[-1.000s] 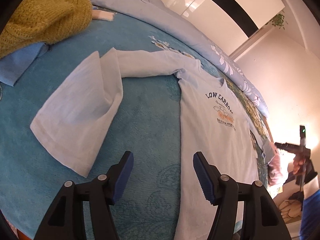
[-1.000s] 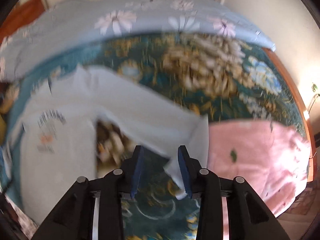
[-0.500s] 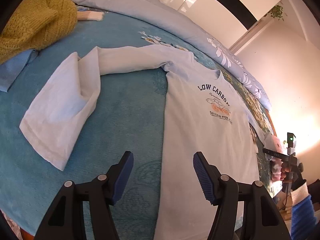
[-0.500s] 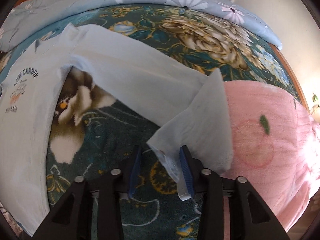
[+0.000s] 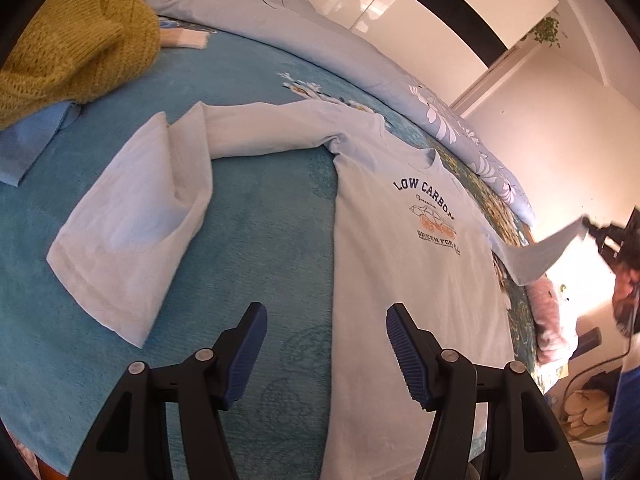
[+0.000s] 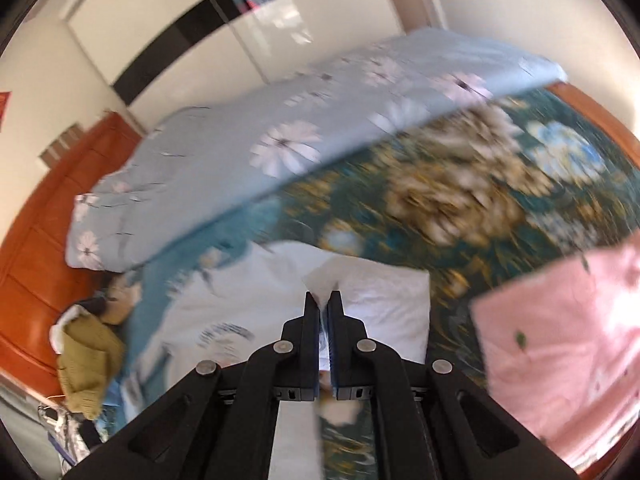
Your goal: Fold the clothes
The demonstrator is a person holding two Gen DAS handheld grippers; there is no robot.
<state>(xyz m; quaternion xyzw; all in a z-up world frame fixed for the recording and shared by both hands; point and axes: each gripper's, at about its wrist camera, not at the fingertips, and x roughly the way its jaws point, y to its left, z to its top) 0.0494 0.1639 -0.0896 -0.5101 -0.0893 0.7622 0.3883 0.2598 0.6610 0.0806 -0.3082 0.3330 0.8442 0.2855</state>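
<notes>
Pale blue shirt [image 5: 408,264] is lying flat on the teal bedspread [image 5: 256,216]. Right gripper [image 6: 324,304], at three o'clock, is pinching one sleeve [image 6: 384,304] aloft. Left gripper [image 5: 324,344] is hovering, jaws spread, empty.

My left tool [image 5: 322,354] hovers low over the shirt [image 5: 404,264] hem, jaws spread wide. My right tool [image 6: 324,304] is clamped on its sleeve, lifted.

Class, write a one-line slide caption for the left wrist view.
Open left gripper hovers over a pale-blue long-sleeved shirt spread on the bed.
</notes>
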